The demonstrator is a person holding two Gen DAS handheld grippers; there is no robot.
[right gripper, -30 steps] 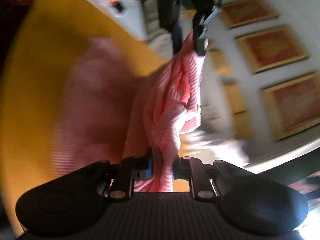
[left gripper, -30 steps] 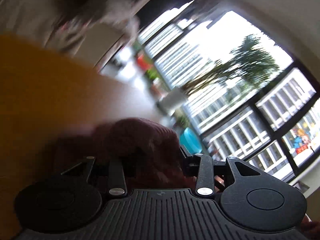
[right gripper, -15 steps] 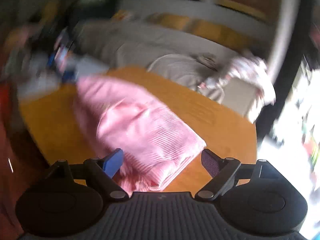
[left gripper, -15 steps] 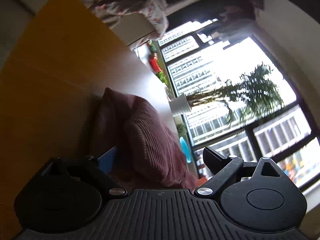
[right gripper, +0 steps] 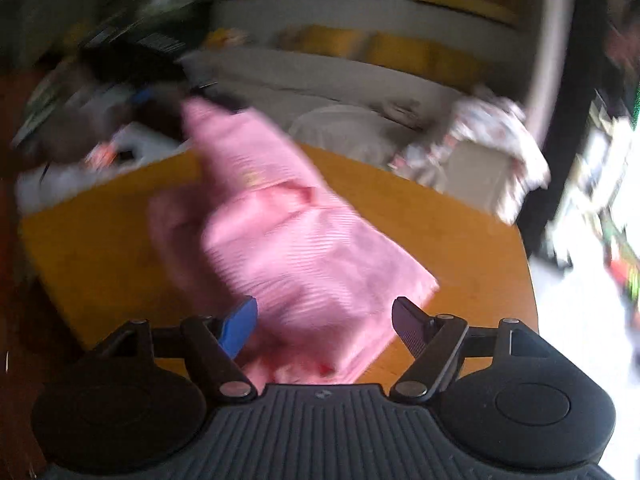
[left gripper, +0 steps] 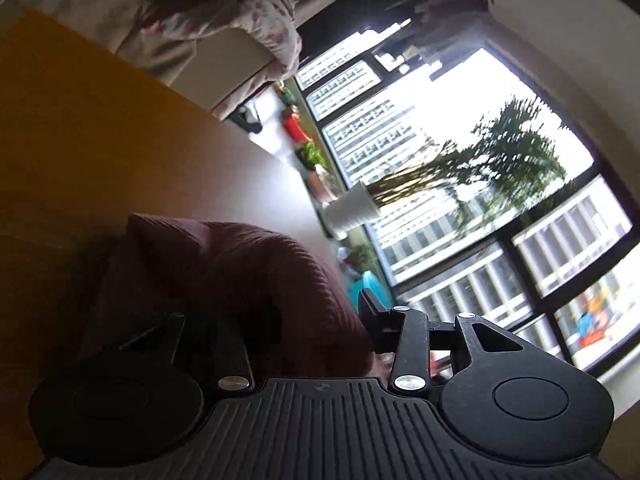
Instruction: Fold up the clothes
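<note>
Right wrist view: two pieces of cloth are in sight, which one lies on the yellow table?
The pink ribbed garment, spread on the table just ahead of the open right gripper. The floral cloth is draped over the couch beyond.

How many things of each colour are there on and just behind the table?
Pink: 1, the garment
Orange: 1, the table
Floral white: 1, the cloth on the box behind
Total: 3

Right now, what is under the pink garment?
The pink garment lies on the yellow wooden table, whose top shows on all sides. Anything between the cloth's layers or beneath it is covered.
</note>
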